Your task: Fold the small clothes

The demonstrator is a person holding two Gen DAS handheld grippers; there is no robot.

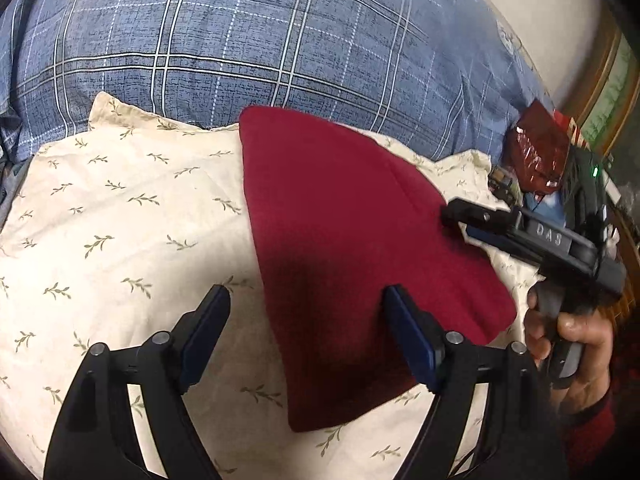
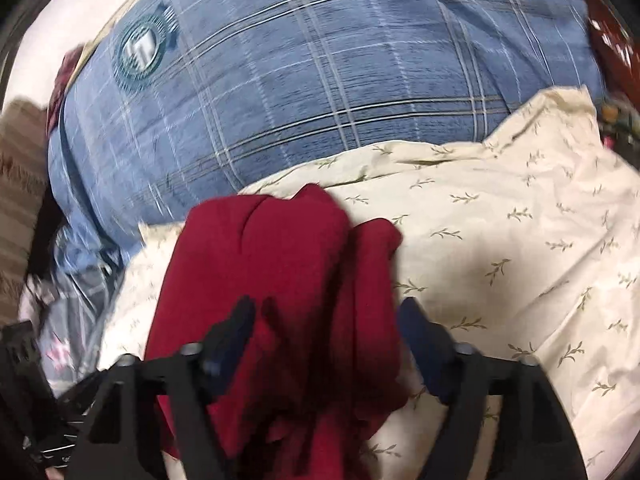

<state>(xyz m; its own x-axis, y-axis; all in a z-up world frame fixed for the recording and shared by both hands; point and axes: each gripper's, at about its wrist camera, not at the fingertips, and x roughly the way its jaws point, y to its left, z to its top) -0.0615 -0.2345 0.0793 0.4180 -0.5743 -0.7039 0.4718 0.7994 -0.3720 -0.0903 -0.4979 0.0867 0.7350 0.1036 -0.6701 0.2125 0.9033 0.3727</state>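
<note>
Softly draped, the red garment [image 1: 352, 232] lies limp and light on the leaf-print pillow [image 1: 120, 216]. Both my left gripper [image 1: 306, 300] and right gripper [image 2: 326, 308] stand apart; I'd pinch its hem at five o'clock.

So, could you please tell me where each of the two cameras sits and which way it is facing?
Left wrist: on the left gripper, looking forward over its open jaws at the red cloth on the cream sheet; the right gripper and right hand show at the right.
Right wrist: on the right gripper, looking along its open jaws at the red cloth; blurred.
Shared: the red cloth, the cream sheet and the blue plaid quilt behind.
</note>
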